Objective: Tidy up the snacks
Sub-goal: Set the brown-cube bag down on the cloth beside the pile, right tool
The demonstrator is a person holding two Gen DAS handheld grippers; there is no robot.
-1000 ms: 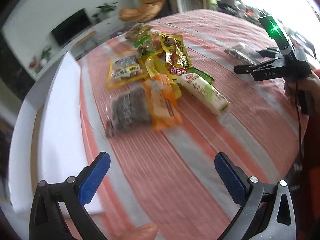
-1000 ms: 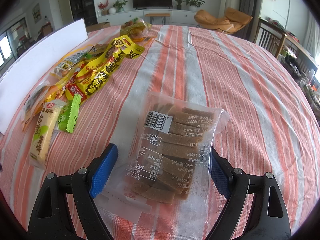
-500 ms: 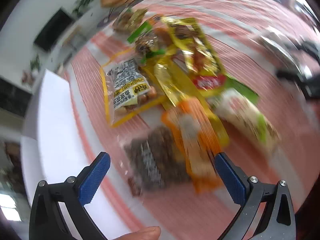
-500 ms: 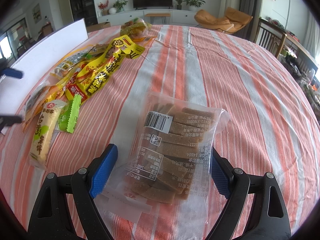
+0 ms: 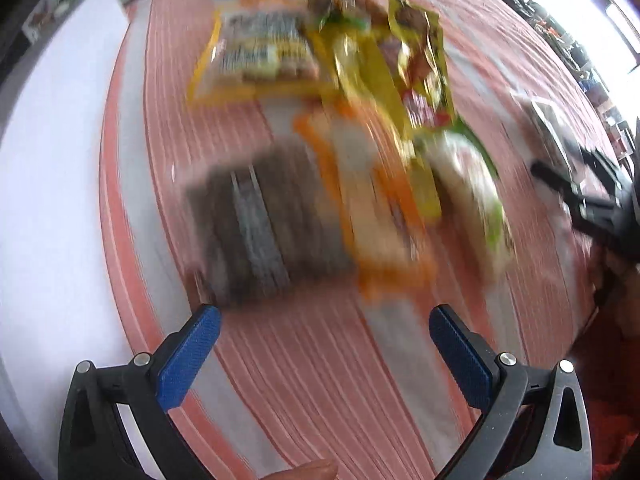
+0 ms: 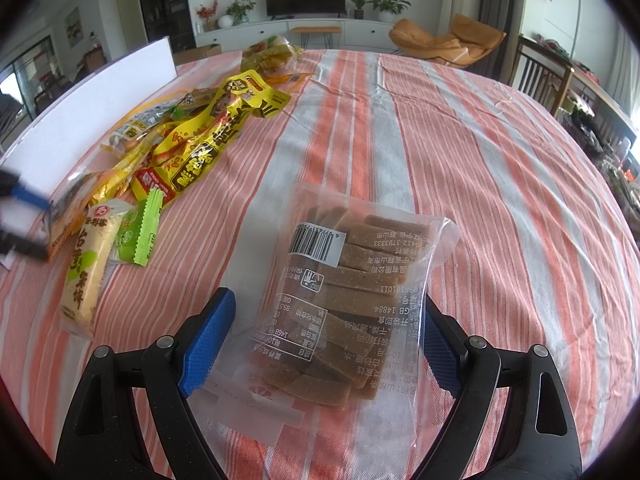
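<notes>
Left gripper [image 5: 324, 336] has closed in on the snack pile since a second ago. It was well back over bare striped cloth, now the dark brown packet [image 5: 260, 220] sits just ahead of its fingertips. Jaws wide, nothing between them. Left wrist view is heavily motion-blurred, so labels there are unreadable.

Order in that view, left to right: dark brown packet, orange packet [image 5: 380, 216] touching it, then the white and green roll [image 5: 472, 184]. Behind them a yellow-edged clear bag [image 5: 260, 52] and yellow packets [image 5: 420, 60], overlapping. White board [image 5: 48, 168] lies along the left side of the bench [image 5: 320, 380].

Right gripper [image 6: 326, 330]: no change from the earlier frames. Jaws wide, straddling the near end of the clear bag of brown bars [image 6: 344, 300], which lies flat on the cloth, barcode side up. Can't tell if the pads touch the bag; it isn't clamped.

From the right wrist view the pile is at far left, well apart from the bag of bars: white and green roll [image 6: 90, 260] nearest, yellow packets [image 6: 212, 136] running away behind it. The left gripper's blue pad [image 6: 28, 198] now shows blurred at the left edge, at the pile. A second ago it wasn't in that view.
</notes>
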